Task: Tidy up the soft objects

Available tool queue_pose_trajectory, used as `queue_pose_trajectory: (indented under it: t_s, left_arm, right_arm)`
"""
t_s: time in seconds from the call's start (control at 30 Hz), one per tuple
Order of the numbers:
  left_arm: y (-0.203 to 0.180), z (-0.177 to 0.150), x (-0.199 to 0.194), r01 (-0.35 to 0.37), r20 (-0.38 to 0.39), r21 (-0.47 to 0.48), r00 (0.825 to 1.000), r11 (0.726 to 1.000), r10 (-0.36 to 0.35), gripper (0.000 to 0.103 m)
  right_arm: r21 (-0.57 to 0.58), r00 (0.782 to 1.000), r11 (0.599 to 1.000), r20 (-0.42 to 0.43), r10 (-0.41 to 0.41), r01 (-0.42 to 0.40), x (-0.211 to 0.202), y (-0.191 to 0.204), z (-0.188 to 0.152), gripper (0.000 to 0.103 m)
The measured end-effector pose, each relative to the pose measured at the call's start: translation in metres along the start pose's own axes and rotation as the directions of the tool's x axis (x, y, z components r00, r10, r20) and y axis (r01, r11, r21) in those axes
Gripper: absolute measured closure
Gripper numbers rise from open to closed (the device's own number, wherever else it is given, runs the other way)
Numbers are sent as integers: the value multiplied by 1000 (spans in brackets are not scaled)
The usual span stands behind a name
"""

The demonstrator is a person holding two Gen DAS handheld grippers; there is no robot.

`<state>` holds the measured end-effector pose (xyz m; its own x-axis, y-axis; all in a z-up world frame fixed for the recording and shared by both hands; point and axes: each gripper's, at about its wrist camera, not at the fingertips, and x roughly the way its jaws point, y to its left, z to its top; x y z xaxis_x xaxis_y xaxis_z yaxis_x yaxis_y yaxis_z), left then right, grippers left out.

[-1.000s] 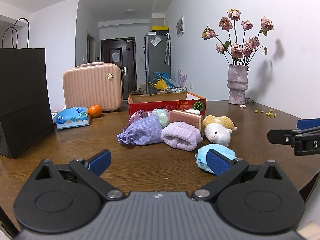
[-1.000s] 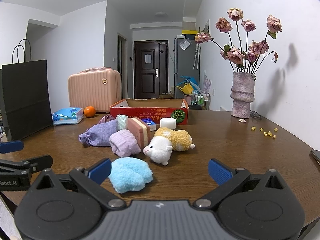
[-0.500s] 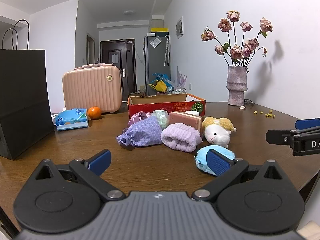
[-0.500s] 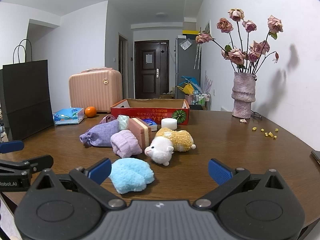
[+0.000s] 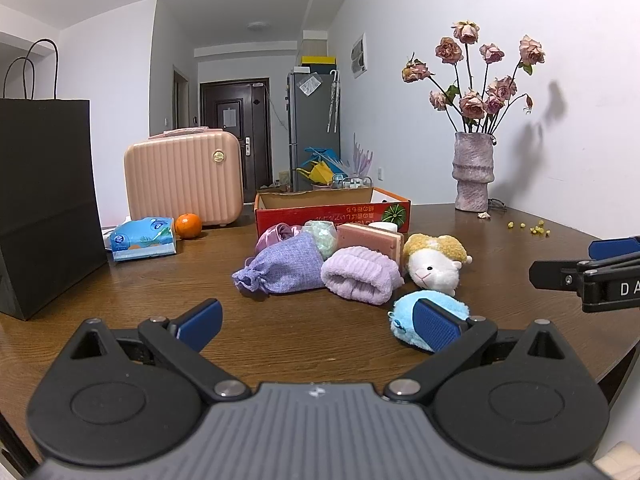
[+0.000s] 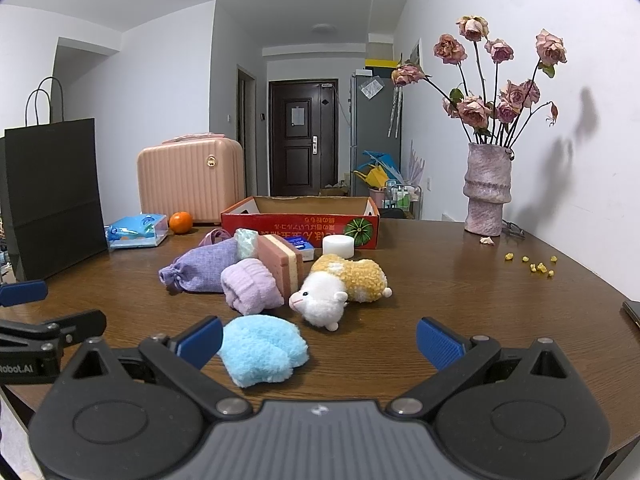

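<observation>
The left gripper [image 6: 48, 344], at the left edge of the right wrist view, bears white lettering "Robot.AI". The right gripper [image 5: 592, 276], at the right edge of the left wrist view, shows "D A", cut off. The red box [image 6: 300, 232] at centre carries upside-down East Asian characters, unreadable.

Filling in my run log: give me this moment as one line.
left claw: open, empty | right claw: open, empty | blue plush: on table, nearest | red box: behind the pile
</observation>
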<state>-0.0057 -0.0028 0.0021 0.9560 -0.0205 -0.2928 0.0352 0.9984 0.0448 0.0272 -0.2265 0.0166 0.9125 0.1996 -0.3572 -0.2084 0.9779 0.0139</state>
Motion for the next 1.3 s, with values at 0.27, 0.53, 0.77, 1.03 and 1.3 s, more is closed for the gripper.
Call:
queue_pose_trajectory:
  t_s: [0.27,0.53,0.77,1.03,1.3]
  left_arm:
    - [0,1,1,1,-1,0,1000,1000,-1,0]
    - [0,0,1,1,-1,0,1000,1000,-1,0]
    - [0,0,1,-2,-5,-2,1000,1000,2,0]
    - [6,-1,13,-9,-29,-15,1000,1000,8,0]
    - [16,-1,27,-23,-54,-33,998,999,21,0]
  right_arm:
    - [0,1000,1000,-1,0,0,0,0,0,0]
    - [0,1000,1000,-2,0,0,0,0,0,0]
    - [-3,1000,1000,-16,4,-4,8,1,-1,0]
    - [-2,998,1000,-58,30,-30,23,3,0,0]
    - [-38,991,997,-117,63,-68,47,15,0,0]
